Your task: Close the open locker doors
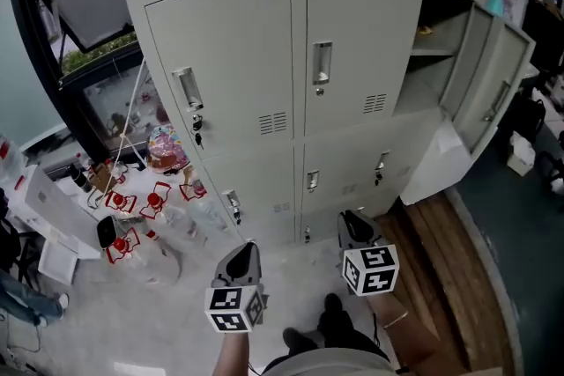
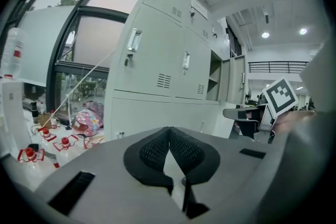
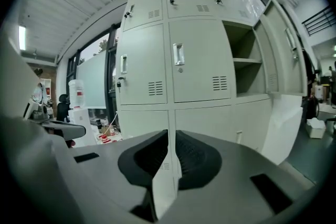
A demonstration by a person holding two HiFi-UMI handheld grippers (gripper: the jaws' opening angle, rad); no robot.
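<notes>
Straight ahead of me the floor (image 1: 291, 264) gives open passage to the closed locker fronts (image 1: 352, 57). At right, the upper door (image 1: 489, 79) and the lower door (image 1: 436, 167) stand swung out into the approach. At left, red clutter (image 1: 145, 207) crowds the floor.

A colourful bundle (image 1: 166, 147) lies on the floor (image 1: 167, 317) beside scattered red-capped bottles (image 1: 119, 200), near the window (image 1: 110, 88).

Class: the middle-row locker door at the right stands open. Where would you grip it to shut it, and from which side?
Likely the free vertical edge of the open door, beside its handle. It hinges on the right and stands swung outward, so come from its right side and swing it leftward.
</notes>
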